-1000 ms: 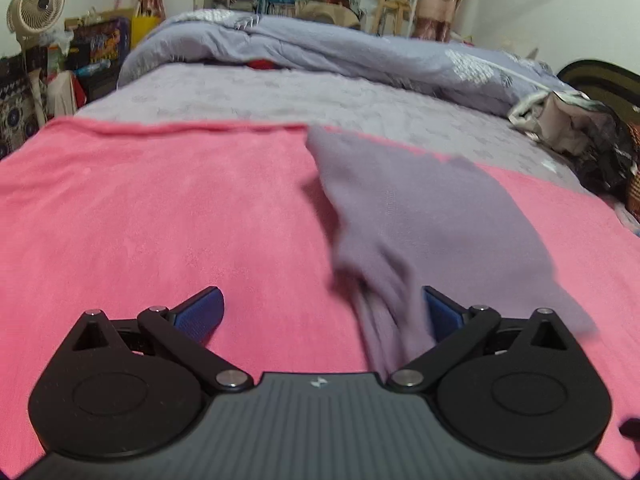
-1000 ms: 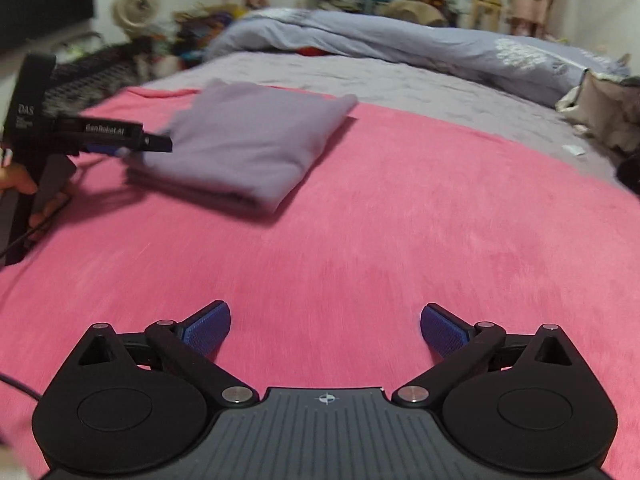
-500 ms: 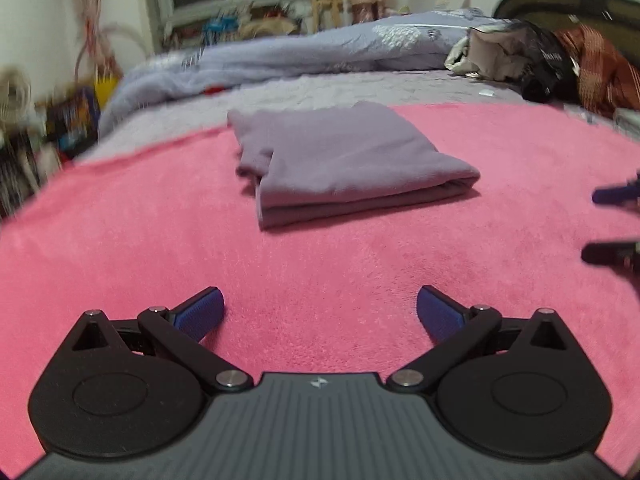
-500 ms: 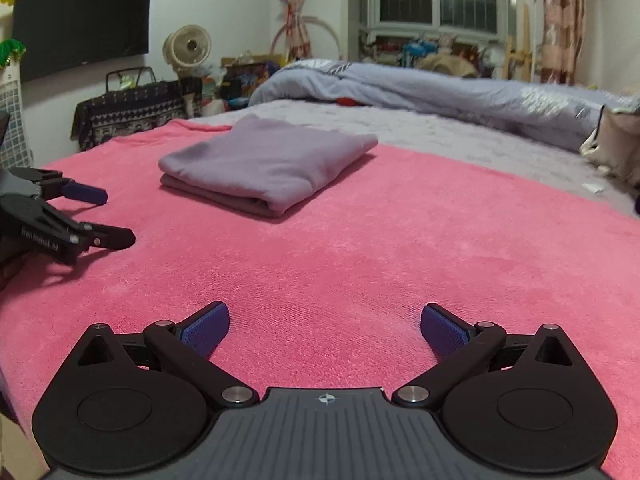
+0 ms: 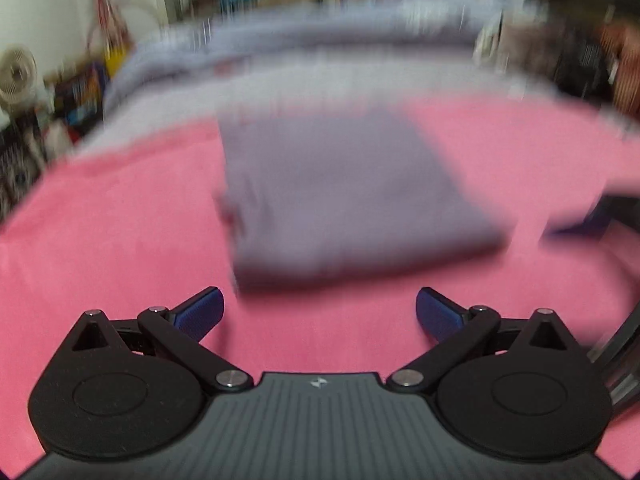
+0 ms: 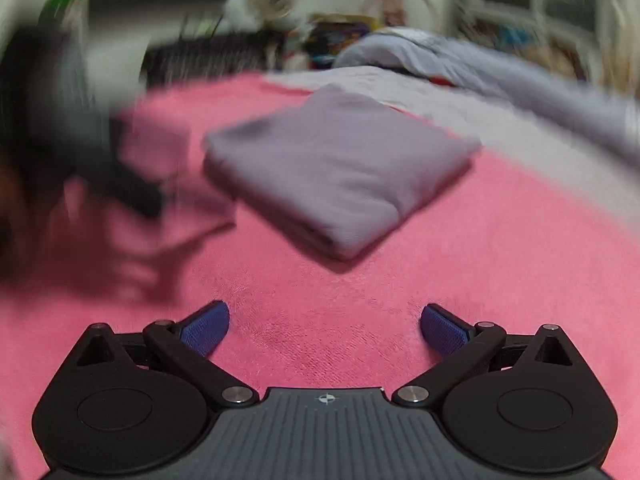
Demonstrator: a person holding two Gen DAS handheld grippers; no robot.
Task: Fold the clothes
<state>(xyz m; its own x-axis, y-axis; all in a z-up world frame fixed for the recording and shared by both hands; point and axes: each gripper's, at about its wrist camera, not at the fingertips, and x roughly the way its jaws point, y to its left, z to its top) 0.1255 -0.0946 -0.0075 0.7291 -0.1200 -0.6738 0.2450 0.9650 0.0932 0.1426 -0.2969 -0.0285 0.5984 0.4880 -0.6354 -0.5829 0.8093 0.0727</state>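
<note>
One purple garment (image 5: 344, 196) is seen from the left wrist camera, blurred, already folded into a flat packet on the pink blanket (image 5: 112, 240), at twelve o'clock from the left gripper (image 5: 319, 312), whose blue pads are spread apart and hold nothing. From the right wrist camera the same packet (image 6: 340, 168) lies at about twelve o'clock, near the right gripper (image 6: 324, 326), likewise spread and empty. Folding is judged essentially complete; only tidying or another garment would be left

Heavy motion blur, fisheye-warped edges
</note>
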